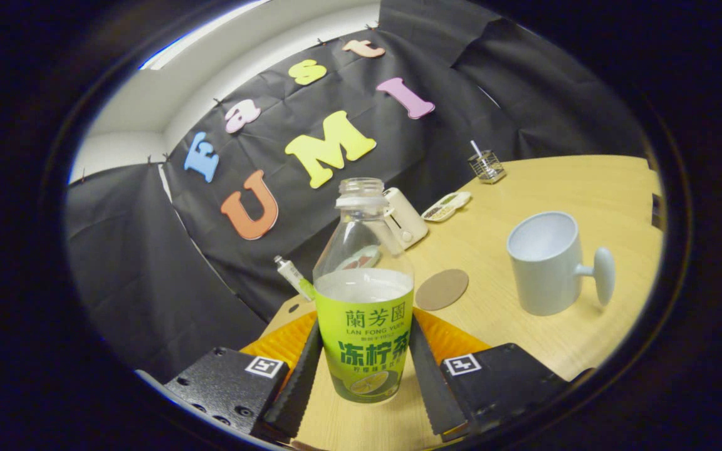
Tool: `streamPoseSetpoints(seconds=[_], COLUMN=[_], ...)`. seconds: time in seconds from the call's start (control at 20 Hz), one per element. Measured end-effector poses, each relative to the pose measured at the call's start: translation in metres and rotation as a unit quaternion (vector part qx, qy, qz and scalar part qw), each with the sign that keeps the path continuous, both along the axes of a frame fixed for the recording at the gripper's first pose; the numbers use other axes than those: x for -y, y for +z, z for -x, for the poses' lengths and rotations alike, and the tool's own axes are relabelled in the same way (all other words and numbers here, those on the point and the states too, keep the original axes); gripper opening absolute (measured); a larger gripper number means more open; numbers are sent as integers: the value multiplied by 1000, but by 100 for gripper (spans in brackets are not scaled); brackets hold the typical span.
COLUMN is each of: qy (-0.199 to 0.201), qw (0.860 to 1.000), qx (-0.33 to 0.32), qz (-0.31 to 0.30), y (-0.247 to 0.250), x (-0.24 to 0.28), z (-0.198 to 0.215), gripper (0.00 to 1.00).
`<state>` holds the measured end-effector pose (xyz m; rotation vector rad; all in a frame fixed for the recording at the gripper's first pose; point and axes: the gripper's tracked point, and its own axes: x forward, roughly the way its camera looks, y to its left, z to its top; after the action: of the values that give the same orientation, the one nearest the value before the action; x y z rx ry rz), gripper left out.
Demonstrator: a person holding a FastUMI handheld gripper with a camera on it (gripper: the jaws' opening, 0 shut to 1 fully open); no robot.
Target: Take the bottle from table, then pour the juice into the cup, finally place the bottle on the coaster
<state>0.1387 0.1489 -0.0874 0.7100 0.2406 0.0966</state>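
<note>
A: What are the fingers at?

B: The gripper (pixel 364 369) is clamped on the bottle (pixel 364 313), one finger pressed to each side of the label, low on the body. I judge the low hold keeps the uncapped neck free for pouring.

A: Is the bottle off the table?

B: Hard to say. The whole scene tilts and the bottle's base sits close over the wooden table (pixel 586 188); I cannot tell whether it touches.

A: Where is the target?

B: The cup (pixel 546 263) stands at about two o'clock from the bottle, well apart, mouth open upward and handle turned away to the right. It looks empty, so the pour is not yet done.

A: And the coaster?

B: The coaster (pixel 441 289) lies flat at one o'clock, between bottle and cup, just beyond the fingers; handy for setting down after.

A: Anything else?

B: Beyond, at twelve, a small white toaster (pixel 406 219); farther, a wire holder (pixel 486 166).
</note>
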Motion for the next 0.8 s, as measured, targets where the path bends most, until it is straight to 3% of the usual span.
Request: streamPoseSetpoints(seconds=[0.3, 0.55, 0.8], qy=[29, 20, 25], qw=[990, 975, 937], qx=[18, 6, 9], qz=[-140, -223, -347], y=[9, 7, 14], x=[0, 16, 27], z=[2, 4, -1], gripper=[78, 78, 78])
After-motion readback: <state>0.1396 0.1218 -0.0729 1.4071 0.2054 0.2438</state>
